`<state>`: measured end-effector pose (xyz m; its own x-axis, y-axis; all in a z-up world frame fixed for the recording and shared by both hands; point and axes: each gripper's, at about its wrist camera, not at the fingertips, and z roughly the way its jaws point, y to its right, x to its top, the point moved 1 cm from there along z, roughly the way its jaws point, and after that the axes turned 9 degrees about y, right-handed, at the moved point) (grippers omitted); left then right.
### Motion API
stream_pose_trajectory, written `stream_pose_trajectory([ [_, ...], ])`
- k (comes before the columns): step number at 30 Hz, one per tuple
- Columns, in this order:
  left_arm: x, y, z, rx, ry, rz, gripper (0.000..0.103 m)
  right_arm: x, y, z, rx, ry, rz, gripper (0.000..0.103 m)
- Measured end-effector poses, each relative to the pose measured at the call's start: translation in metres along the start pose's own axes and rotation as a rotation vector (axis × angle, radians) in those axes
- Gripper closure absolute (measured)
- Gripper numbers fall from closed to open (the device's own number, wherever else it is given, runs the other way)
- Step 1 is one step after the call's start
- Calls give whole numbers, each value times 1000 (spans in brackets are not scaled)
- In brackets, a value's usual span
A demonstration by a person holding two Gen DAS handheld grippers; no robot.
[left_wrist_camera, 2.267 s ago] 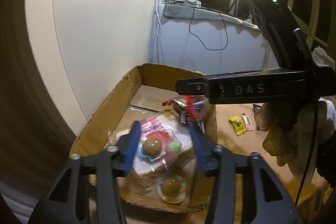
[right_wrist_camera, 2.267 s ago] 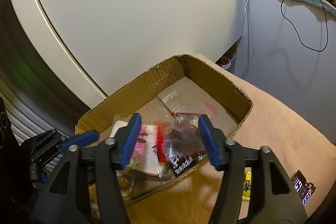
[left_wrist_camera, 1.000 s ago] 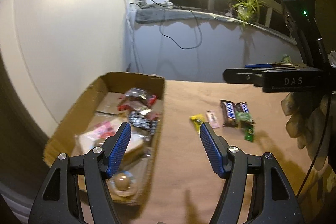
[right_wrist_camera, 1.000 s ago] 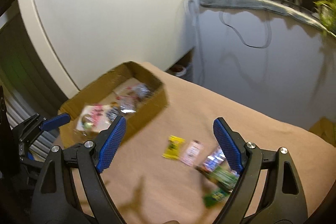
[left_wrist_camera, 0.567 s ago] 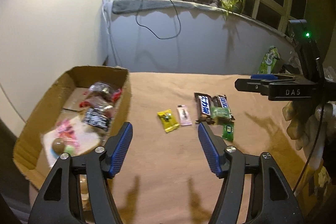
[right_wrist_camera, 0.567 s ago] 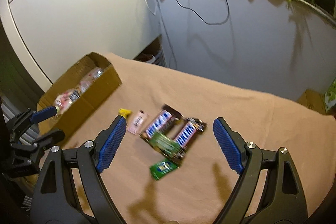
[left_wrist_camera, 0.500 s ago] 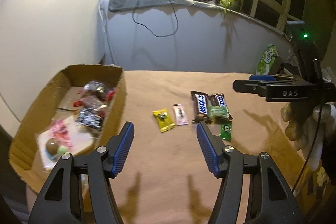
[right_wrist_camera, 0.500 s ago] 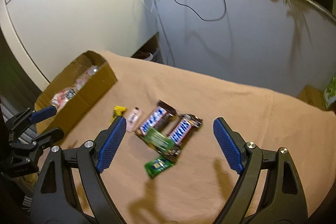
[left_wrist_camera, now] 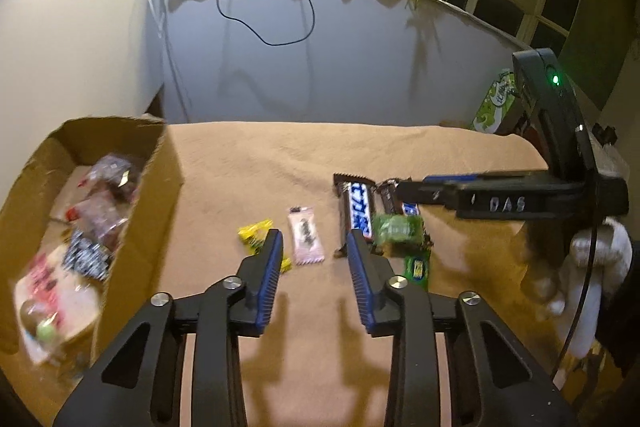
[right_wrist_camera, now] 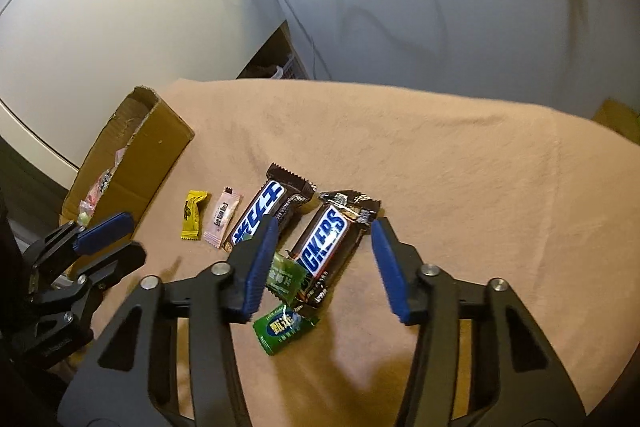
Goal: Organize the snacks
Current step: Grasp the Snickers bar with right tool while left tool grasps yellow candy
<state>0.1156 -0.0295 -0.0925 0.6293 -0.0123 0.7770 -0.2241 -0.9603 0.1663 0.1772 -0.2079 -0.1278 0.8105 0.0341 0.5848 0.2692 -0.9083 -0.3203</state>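
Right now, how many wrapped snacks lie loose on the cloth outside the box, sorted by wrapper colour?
Brown chocolate bars: 2, one beside the other
Green candies: 2, one above the other
Yellow candy: 1
Pink candy: 1
Total: 6
The snacks in the cardboard box are not counted.

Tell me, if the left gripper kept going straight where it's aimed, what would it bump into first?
Probably the pink candy wrapper, which lies between the left gripper's narrowed, empty jaws, which have just been closing. Depth is unclear, so the tan cloth beside it might come first.
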Motion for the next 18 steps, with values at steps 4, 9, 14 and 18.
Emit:
stream_pose_trajectory([
  [4, 2, -1, 10, 0, -12, -1, 75, -1, 2, 5, 0, -4, 17, 54],
  [9, -7, -12, 18, 43, -41, -5, 75, -4, 4, 8, 0, -14, 20, 54],
  [14, -16, -18, 27, 71, -74, -15, 75, -4, 4, 16, 12, -31, 18, 55],
  [18, -17, -21, 33, 95, -79, -17, 75, -5, -3, 26, 0, -47, -15, 55],
])
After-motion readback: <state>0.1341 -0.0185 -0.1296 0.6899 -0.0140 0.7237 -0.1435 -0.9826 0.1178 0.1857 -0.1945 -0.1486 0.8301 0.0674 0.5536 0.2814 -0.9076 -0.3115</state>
